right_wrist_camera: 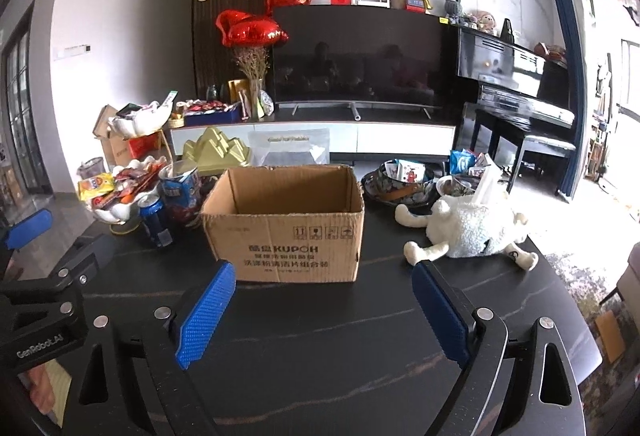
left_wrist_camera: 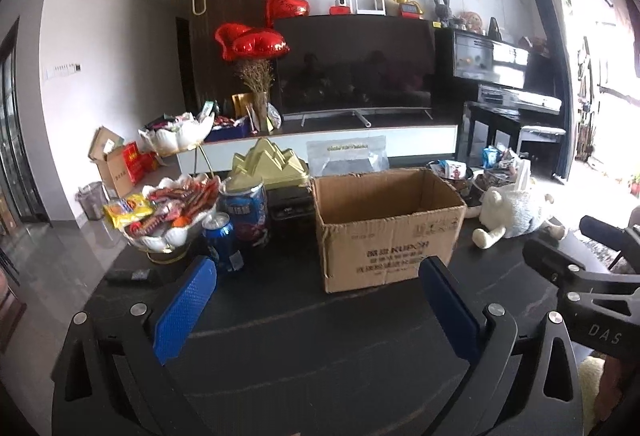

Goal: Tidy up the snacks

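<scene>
- In the left wrist view, a white petal-shaped dish (left_wrist_camera: 168, 236) heaped with red and yellow snack packets (left_wrist_camera: 160, 206) stood at the middle left on the dark tabletop (left_wrist_camera: 312, 348).
- Just right of the dish stood a blue drink can (left_wrist_camera: 222, 242), and behind it a taller blue tin (left_wrist_camera: 246, 212).
- The left gripper (left_wrist_camera: 316, 310) filled the bottom of that frame, its blue-padded jaws spread wide with only bare tabletop between them.
- An open cardboard box (left_wrist_camera: 384, 232) sat at centre, apparently empty.
- In the right wrist view, the right gripper (right_wrist_camera: 324, 316) held its jaws wide apart too, gripping nothing, with the box just beyond them.
- Right of the box, a dark bowl (right_wrist_camera: 400, 192) held more packets, and a white plush toy (right_wrist_camera: 468, 228) lay in front of it.
</scene>
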